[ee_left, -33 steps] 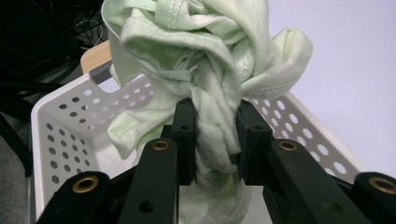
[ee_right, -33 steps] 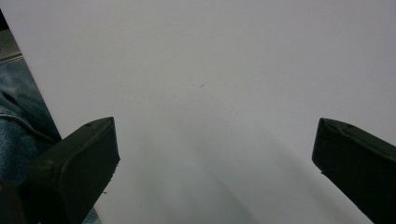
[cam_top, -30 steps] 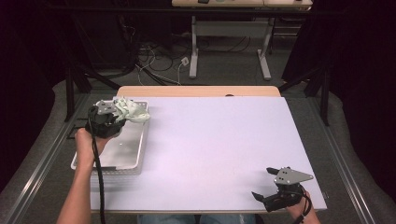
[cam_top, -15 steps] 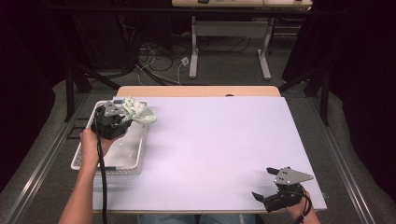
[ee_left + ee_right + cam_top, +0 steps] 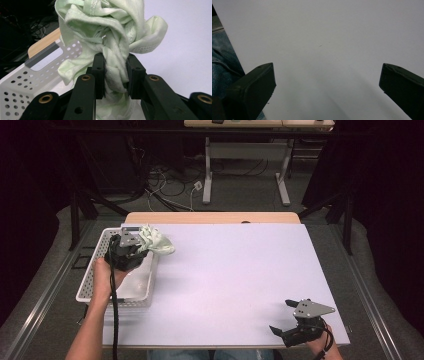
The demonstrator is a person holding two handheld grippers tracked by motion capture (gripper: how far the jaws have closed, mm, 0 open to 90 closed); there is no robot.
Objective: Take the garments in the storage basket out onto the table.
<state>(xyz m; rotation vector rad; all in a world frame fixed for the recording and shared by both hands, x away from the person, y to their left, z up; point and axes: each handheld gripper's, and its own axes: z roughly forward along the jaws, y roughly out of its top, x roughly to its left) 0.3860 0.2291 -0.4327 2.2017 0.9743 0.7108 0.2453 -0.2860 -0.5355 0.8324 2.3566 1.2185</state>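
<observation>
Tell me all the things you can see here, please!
cloth: one, pale green, bunched up, pinched in the left gripper above the basket's far end
basket: one, white with holes, left edge of the table
table: one, white top with a wooden far edge
cables: several, on the floor beyond the table
left gripper: one, black, shut on the cloth
right gripper: one, black, jaws open, near right corner of the table

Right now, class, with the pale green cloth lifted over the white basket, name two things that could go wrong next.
1. The left gripper pinches only a twisted bunch of the green cloth; loose folds hang free and might snag the basket rim.
2. The grip is narrow, so the cloth might slip out before it reaches the white tabletop.
</observation>
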